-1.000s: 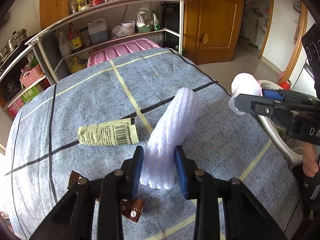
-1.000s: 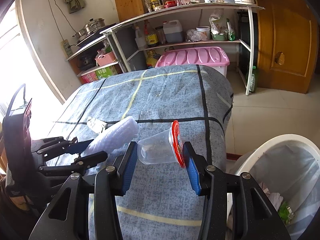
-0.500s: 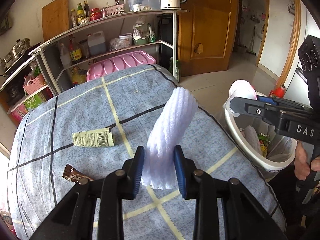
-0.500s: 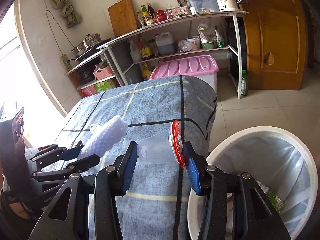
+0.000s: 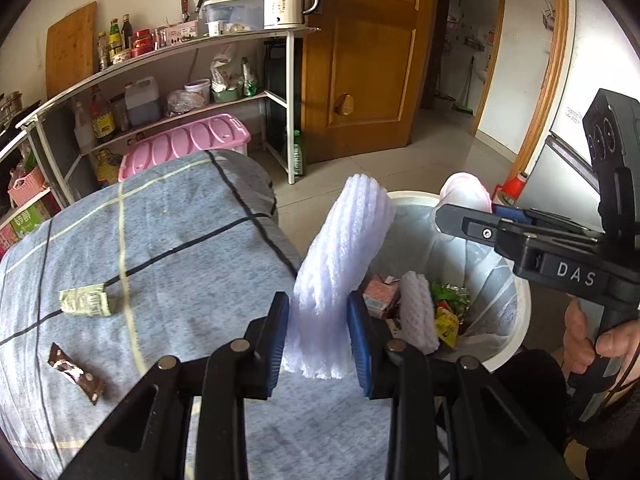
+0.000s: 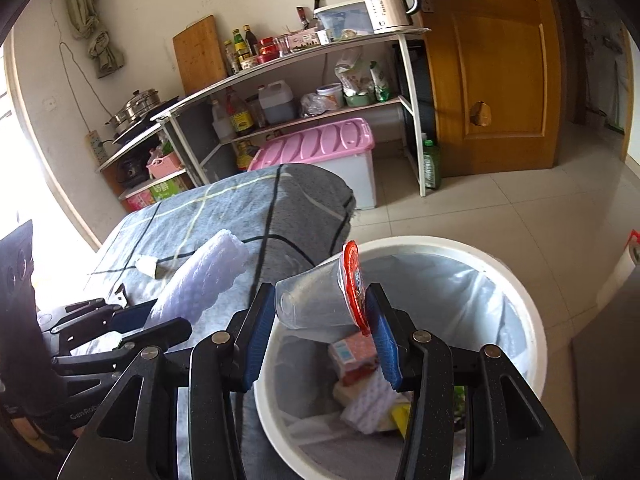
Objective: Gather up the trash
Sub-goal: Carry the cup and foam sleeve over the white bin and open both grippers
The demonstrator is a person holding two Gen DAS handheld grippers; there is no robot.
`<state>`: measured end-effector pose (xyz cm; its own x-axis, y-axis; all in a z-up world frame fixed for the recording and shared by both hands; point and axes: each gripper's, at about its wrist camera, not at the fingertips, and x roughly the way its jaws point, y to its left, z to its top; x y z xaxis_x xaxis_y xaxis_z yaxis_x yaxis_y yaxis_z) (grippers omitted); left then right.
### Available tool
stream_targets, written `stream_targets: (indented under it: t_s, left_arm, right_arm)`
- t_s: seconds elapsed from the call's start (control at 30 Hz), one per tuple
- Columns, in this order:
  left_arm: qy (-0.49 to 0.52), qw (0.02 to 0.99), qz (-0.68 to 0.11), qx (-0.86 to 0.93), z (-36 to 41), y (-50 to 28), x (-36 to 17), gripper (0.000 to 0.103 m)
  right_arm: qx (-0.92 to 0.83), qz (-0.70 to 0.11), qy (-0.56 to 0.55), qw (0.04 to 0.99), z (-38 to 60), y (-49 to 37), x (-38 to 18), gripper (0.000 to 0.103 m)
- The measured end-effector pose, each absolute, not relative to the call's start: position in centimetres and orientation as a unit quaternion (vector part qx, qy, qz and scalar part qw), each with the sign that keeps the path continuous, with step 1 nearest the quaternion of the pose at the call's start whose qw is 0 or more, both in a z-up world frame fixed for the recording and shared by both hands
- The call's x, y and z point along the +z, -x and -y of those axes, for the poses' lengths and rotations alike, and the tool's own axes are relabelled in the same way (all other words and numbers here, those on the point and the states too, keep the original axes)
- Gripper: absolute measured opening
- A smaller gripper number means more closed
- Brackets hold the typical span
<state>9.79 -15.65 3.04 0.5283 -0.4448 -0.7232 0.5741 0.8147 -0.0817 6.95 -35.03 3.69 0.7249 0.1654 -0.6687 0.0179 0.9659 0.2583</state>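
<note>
My left gripper (image 5: 320, 336) is shut on a white foam net sleeve (image 5: 340, 264) that stands up between its blue pads, at the table's edge beside the white bin (image 5: 516, 344). My right gripper (image 6: 320, 328) is shut on a clear plastic cup (image 6: 316, 300) with a red foil lid, lying sideways over the bin (image 6: 532, 320). The bin is lined with a bag and holds several wrappers, a carton and another foam net (image 5: 418, 316). In the left wrist view the right gripper (image 5: 464, 216) hangs over the bin's far side with the cup (image 5: 466, 194). The foam sleeve (image 6: 204, 280) shows at the left in the right wrist view.
A green-white wrapper (image 5: 86, 302) and a brown wrapper (image 5: 76, 372) lie on the blue-grey cloth-covered table (image 5: 180, 248). Beyond are a pink-lidded storage box (image 5: 184, 144), a metal shelf with bottles and a kettle (image 5: 288, 0), and a wooden door (image 5: 372, 52). A hand (image 5: 592, 344) holds the right gripper's handle.
Both grippers have swung right from over the table to the bin, keeping hold of the foam sleeve and the cup. The bin's inside has come into view.
</note>
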Motion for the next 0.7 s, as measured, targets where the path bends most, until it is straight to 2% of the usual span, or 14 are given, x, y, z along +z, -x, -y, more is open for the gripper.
stream_targets:
  t_s: [0.33,0.7]
  left_arm:
    - [-0.09,0.847,-0.411,-0.325,21.7,-8.9,1.5,0.031]
    - [-0.093,0.83,-0.439,-0.331,24.7,-9.0,-0.4,0.031]
  right_arm:
    - [-0.006,-0.394,-0.127,0.91,39.9,-5.7,1.4,0.048]
    - [-0.038,-0.431,-0.12,0.893,42.6,-5.9,-1.6,0.048]
